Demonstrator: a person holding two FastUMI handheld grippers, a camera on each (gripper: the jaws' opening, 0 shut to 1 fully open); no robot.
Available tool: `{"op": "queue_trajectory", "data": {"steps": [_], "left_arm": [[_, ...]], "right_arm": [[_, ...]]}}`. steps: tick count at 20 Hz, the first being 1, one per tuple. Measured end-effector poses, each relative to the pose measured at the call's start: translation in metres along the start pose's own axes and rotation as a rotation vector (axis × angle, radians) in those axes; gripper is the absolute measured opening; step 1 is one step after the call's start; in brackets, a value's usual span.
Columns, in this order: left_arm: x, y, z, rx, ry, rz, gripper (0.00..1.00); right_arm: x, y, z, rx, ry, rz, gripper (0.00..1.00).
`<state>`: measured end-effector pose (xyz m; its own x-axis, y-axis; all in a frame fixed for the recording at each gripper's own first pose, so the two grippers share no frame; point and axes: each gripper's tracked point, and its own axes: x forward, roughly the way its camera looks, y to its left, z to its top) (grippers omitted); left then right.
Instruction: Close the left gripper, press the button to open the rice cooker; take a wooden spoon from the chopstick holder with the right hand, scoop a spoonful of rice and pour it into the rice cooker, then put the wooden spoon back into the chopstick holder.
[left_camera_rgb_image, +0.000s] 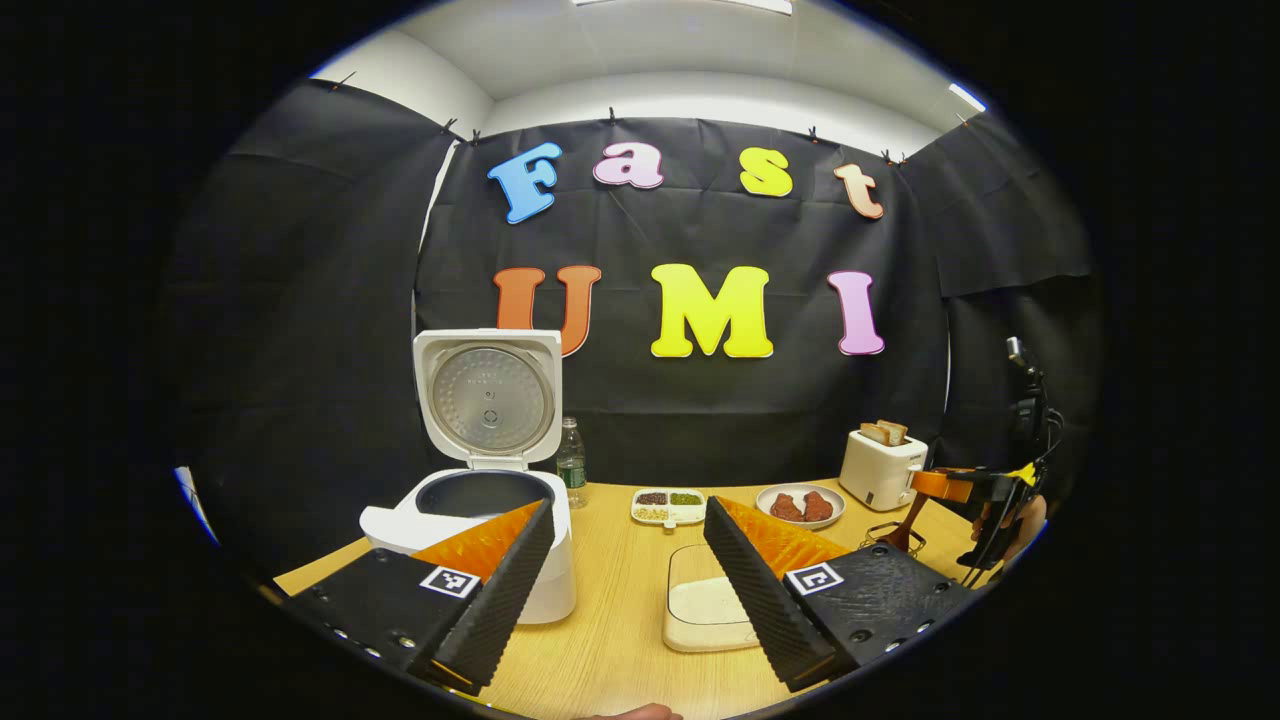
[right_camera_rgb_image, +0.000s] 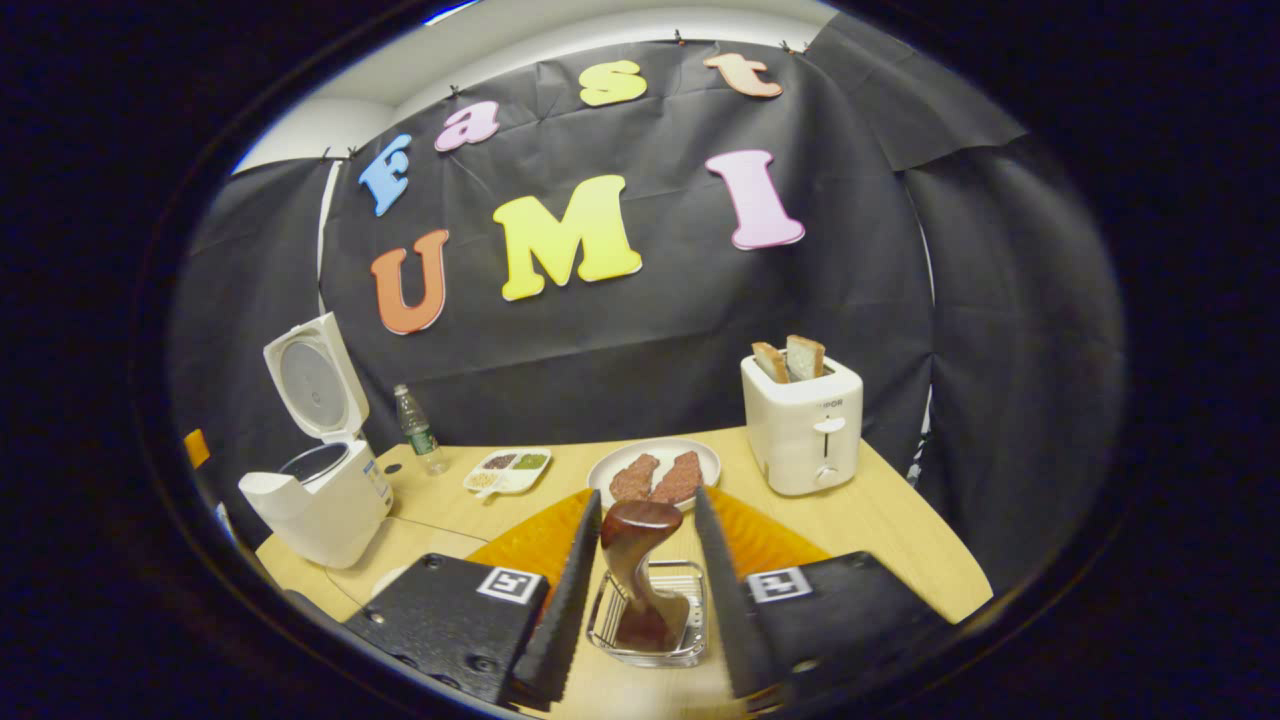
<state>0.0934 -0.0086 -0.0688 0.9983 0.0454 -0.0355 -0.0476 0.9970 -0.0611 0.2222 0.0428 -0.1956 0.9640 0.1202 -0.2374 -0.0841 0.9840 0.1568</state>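
The right gripper (right_camera_rgb_image: 645, 560) straddles the wooden spoon (right_camera_rgb_image: 640, 535), which stands in the chopstick holder (right_camera_rgb_image: 650, 620) just below; its jaws are apart, not yet pressing. Closing off-centre could tip the holder or let the spoon slip.

Open tabletop between cooker and toaster, with small things along the back.

The cooker (left_camera_rgb_image: 470, 540) stands with its lid (left_camera_rgb_image: 489, 395) upright, so the pot mouth is open from above. A bare strip of tabletop (left_camera_rgb_image: 610, 600) runs between cooker and rice tray (left_camera_rgb_image: 705, 612). At the back a bottle (left_camera_rgb_image: 571, 462), divided dish (left_camera_rgb_image: 668, 506), plate (right_camera_rgb_image: 655, 470) and toaster (right_camera_rgb_image: 803, 425) stand in the way. The right tongs (right_camera_rgb_image: 645, 545) straddle the spoon (right_camera_rgb_image: 637, 560) in its holder (right_camera_rgb_image: 650, 615).
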Motion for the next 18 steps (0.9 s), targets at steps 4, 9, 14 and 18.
{"op": "queue_trajectory", "data": {"steps": [4, 9, 14, 18], "left_arm": [[0.007, 0.010, 0.000, -0.001, 0.015, 0.020, 0.96], [0.017, 0.038, 0.020, -0.021, 0.005, 0.044, 0.96], [0.027, 0.068, 0.057, -0.033, -0.020, 0.063, 0.95], [0.048, 0.092, 0.087, -0.008, -0.039, 0.069, 0.95]], "right_arm": [[-0.020, -0.012, 0.029, -0.072, -0.098, -0.077, 0.97], [-0.050, 0.001, 0.050, -0.098, -0.156, -0.064, 1.00], [-0.068, 0.016, 0.055, -0.146, -0.168, -0.046, 1.00], [-0.080, 0.028, 0.055, -0.148, -0.153, -0.014, 1.00]]}}
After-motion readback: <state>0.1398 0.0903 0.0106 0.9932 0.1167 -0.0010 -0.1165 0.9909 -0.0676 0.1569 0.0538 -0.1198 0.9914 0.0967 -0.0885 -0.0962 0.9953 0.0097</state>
